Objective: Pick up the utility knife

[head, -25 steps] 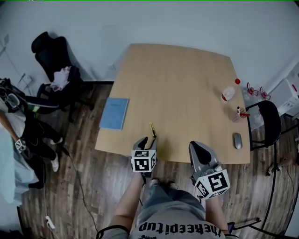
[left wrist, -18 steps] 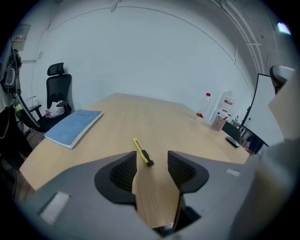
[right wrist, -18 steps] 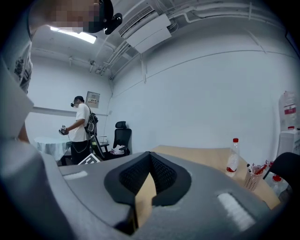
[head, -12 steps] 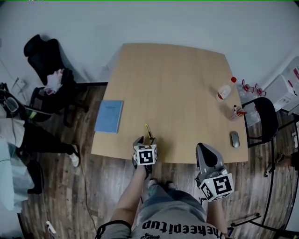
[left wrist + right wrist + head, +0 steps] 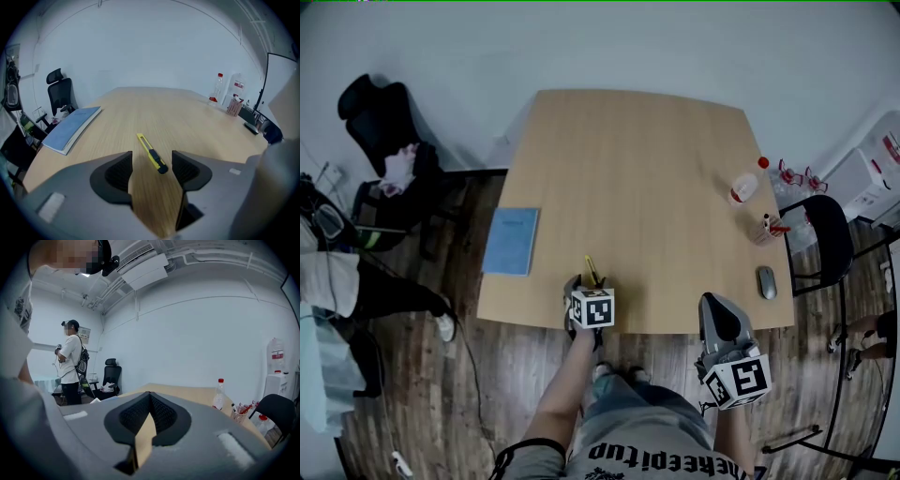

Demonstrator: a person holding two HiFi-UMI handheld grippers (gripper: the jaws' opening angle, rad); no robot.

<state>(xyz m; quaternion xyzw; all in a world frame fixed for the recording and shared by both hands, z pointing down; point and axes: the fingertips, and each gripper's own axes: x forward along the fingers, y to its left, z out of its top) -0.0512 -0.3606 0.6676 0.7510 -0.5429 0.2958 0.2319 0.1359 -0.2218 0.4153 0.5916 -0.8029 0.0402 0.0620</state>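
Observation:
The utility knife is yellow with a black slider and lies flat near the front edge of the wooden table. In the head view the knife pokes out just beyond my left gripper. My left gripper points down at it with its jaws opening. The knife's dark near end lies between the fingertips, and neither pad touches it. My right gripper hovers off the table's front edge. In its own view the right gripper is shut, with nothing held.
A blue notebook overhangs the table's left edge. At the right edge are a red-capped bottle, a pen holder and a mouse. Black chairs flank the table. A person stands off to the left.
My left gripper has dropped toward the table and come up to the knife, with its jaws now on either side of the near end. The right gripper drifted slightly right.

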